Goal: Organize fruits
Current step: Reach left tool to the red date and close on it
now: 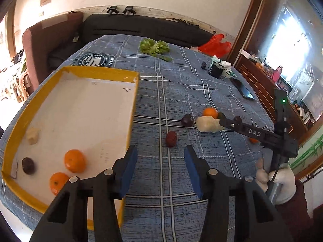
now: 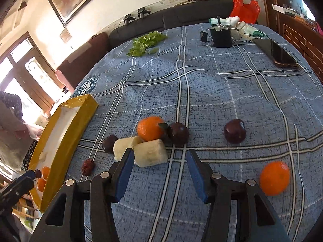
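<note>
1. Blue-padded jaws of my left gripper (image 1: 160,169) stand wide apart with nothing between them, above the blue checked cloth (image 1: 201,92) on the table.
2. Just left of them lies the yellow-rimmed tray (image 1: 97,73), holding two oranges (image 1: 74,160), a dark plum (image 1: 27,165) and a pale chunk (image 1: 33,135).
3. Ahead of my left jaws a wrinkled red date (image 1: 171,139) sits on the cloth.
4. My right gripper (image 2: 160,168) also has its jaws spread wide, gripping nothing.
5. Right before it lie two pale cut pieces (image 2: 150,153), touching each other, with an orange (image 2: 150,128) and a dark plum (image 2: 178,134) just behind.
6. Another plum (image 2: 234,131) and another orange (image 2: 274,178) sit apart to the right.
7. Green leaves (image 2: 146,42) lie at the far edge.
</note>
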